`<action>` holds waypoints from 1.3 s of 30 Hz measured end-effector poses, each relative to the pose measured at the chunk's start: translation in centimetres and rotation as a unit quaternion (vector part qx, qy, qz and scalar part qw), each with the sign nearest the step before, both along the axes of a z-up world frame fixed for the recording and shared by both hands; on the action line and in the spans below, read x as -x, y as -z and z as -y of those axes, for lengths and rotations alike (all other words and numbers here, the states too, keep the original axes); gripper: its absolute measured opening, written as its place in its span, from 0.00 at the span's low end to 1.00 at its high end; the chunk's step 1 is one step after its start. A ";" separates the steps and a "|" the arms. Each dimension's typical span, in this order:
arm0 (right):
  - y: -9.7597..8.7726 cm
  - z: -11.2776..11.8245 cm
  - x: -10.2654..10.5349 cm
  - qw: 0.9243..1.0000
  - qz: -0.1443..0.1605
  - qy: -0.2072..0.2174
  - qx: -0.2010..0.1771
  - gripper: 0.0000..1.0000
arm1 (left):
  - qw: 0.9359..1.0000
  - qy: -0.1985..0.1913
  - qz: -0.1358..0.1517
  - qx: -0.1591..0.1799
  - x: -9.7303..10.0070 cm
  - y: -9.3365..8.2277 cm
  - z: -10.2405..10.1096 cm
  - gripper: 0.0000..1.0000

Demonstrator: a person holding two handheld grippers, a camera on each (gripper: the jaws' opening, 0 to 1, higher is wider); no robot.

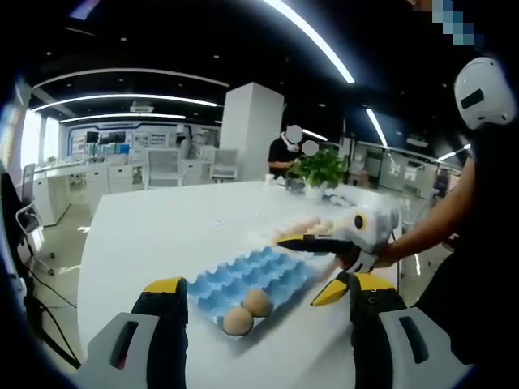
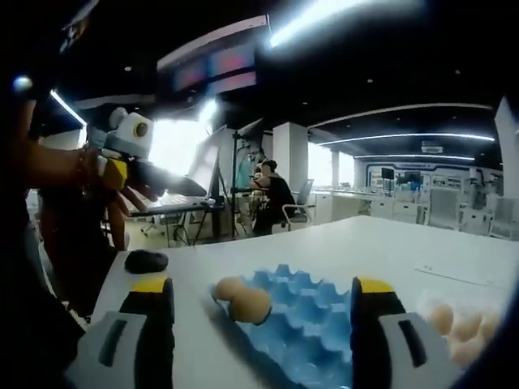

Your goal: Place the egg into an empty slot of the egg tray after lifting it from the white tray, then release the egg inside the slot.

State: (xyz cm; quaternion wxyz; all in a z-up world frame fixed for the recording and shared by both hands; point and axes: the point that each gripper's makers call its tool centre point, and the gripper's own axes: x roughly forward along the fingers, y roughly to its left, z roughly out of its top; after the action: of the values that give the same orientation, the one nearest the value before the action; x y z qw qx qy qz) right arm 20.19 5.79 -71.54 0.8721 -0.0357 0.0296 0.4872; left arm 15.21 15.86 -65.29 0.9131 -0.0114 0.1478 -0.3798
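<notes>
— My tools?
— Left gripper point(image 1: 258, 296) and right gripper point(image 2: 263, 301) both gape wide, holding nothing — two brown eggs point(image 1: 246, 313) sit in the blue moulded egg tray point(image 1: 268, 271). No readable writing.

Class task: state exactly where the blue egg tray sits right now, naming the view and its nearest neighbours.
In the left gripper view the blue egg tray lies on the white table, centred between the open jaws, two eggs in its near corner.

Grey tool point(image 1: 258, 292), yellow-tipped black jaws
</notes>
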 end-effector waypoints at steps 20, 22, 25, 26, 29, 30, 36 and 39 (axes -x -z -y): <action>0.6 11.4 -0.9 0.994 0.000 0.099 0.037 0.90 | 1.000 0.006 0.002 -0.004 -0.1 -0.3 0.7 0.83; 0.7 12.0 -1.0 0.994 -0.001 0.106 0.038 0.90 | 1.000 0.007 0.002 -0.003 -0.1 -0.3 0.7 0.83; 0.7 13.1 -1.1 0.992 -0.003 0.120 0.038 0.90 | 1.000 0.006 0.002 -0.004 0.0 -0.3 0.7 0.83; 0.7 13.3 -1.1 0.992 -0.001 0.122 0.041 0.90 | 1.000 0.006 0.002 -0.005 0.0 -0.3 0.7 0.83; 0.7 13.9 -1.1 0.991 -0.001 0.129 0.043 0.90 | 1.000 0.006 0.002 -0.005 0.1 -0.3 0.7 0.83; 0.7 14.1 -1.0 0.991 0.000 0.130 0.043 0.90 | 1.000 0.006 0.002 -0.005 0.1 -0.3 0.7 0.83; 0.8 15.5 -1.1 0.988 -0.001 0.149 0.046 0.89 | 1.000 0.008 0.004 -0.005 0.1 -0.4 0.8 0.83; 1.0 16.1 -1.1 0.987 -0.003 0.155 0.048 0.89 | 1.000 0.009 0.005 -0.004 0.1 -0.5 0.9 0.83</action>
State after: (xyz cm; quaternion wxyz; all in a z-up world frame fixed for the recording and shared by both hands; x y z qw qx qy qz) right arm 21.30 -10.30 -72.58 0.9343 -0.0711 0.0612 0.3440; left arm 15.12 14.95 -64.82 0.9105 -0.0047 0.1453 -0.3870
